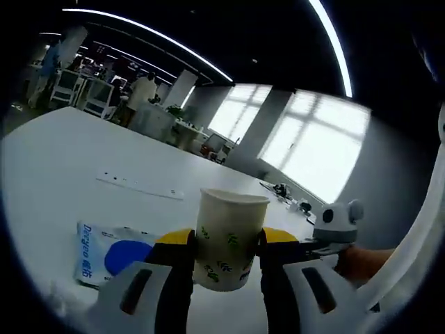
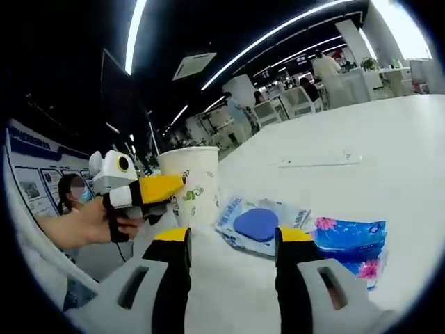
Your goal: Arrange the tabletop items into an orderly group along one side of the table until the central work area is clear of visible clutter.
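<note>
We find the left hand-held gripper (image 1: 227, 259) closed on a paper cup (image 1: 228, 236), its yellow-tipped jaws pressing the cup wall from both sides at mid-height. In the right gripper view the same cup (image 2: 192, 182) sits at about 10 o'clock, held upright, and we cannot tell whether its base touches the white table (image 2: 361, 125) or is just above it. The right hand-held gripper (image 2: 232, 245) is open and holds nothing.

Two flat packets lie on the table ahead of the right jaws: a white and blue wipes pack (image 2: 259, 224) just beside the cup, and a blue floral tissue pack (image 2: 349, 245) at about 4 o'clock, touching or nearly touching the first. In the left gripper view the wipes pack (image 1: 111, 255) lies at 8 o'clock.

Our judgement of risk: the cup is thin-walled, so a hard squeeze could crush it and a loose one could let it slip or tip. We cannot see whether it holds liquid; if so, any tilt would wet the packs beside it.
</note>
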Demonstrator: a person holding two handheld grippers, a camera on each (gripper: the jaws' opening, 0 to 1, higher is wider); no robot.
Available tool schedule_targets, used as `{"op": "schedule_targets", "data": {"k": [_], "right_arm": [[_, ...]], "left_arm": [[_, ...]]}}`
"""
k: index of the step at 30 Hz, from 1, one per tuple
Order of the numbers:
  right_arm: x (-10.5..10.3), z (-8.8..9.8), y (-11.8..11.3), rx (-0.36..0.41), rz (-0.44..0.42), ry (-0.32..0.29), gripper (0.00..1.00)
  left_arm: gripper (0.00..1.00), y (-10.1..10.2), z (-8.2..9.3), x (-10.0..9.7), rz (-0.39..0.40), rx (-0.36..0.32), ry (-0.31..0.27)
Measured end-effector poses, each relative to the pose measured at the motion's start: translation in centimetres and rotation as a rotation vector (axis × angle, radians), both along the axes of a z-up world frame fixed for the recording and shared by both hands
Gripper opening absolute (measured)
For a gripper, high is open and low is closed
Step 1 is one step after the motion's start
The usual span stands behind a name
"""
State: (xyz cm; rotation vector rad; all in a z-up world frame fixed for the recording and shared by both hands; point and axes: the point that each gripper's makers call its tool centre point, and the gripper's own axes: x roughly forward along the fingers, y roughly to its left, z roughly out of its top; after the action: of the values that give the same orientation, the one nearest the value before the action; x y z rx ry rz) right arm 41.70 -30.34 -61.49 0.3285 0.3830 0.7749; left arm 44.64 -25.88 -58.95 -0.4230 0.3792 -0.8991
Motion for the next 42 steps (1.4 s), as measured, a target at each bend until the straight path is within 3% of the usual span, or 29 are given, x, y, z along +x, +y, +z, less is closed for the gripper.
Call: {"op": "schedule_targets", "data": {"k": [5,11,17,23,42], "right_arm": [[-0.9,0.3,1.0,-0.082,0.096,-0.051,0.51],[-1.5,1.2,2.5,-0.029,0.139,-0.047,0.53],[-1.2,2.0,3.0,-0.034,0.146,-0.076,0.50],[-1.8,1.7,3.8,-0.048,0.172,-0.077,0.43],[-2.0,1.4,3.2,-0.071,0.171,-0.109,0.38]], "left_arm": [[0.36,-0.9,0.8,-0.7,-0.048,-0.049,-0.009],[0.36,-1.9,1.5,-1.7,-0.112,-0.073,-0.031],[0.36,-2.7,1.6,-3.0,-0.167,-0.058,-0.052],[0.36,-3.3,1.8,-3.8,-0.211,-0.065,-0.053],[0.39,-3.5,1.5,-4.3,-0.235,-0.031,-0.081]]}}
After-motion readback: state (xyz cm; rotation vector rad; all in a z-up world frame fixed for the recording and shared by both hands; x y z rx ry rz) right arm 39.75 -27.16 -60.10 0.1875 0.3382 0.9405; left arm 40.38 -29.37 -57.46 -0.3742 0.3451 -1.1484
